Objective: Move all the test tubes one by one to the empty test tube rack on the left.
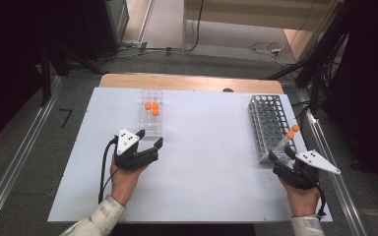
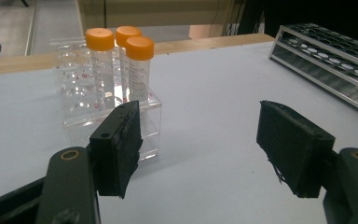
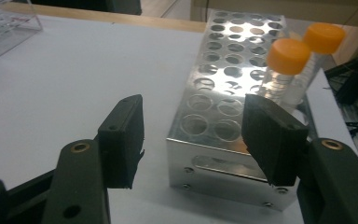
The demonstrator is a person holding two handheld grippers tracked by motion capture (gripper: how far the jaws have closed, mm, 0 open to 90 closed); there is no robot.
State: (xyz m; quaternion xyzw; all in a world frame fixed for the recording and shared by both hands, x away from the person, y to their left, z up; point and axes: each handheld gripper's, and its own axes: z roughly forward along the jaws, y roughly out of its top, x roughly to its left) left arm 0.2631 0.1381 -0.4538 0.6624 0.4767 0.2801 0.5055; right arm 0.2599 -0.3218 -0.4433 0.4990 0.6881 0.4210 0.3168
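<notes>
A clear plastic rack (image 1: 150,129) stands at the table's far left with three orange-capped tubes (image 1: 153,108) upright in it. My left gripper (image 1: 150,138) hovers just in front of this rack, open, nothing between its pads. In the left gripper view the tubes (image 2: 121,60) rise beyond the left jaw of my gripper (image 2: 200,135). A metal rack (image 1: 268,125) lies at the right; two orange-capped tubes (image 1: 292,132) lean in its near right corner. My right gripper (image 1: 281,153) sits at the rack's near end, open and empty. In the right gripper view the tubes (image 3: 284,70) stand above the right jaw.
The white board (image 1: 206,167) lies on a wooden table whose far edge (image 1: 192,81) shows behind it. Metal rails run along the floor on both sides, and cables (image 1: 270,49) lie beyond the table. The far corner of the clear rack (image 3: 4,28) appears in the right gripper view.
</notes>
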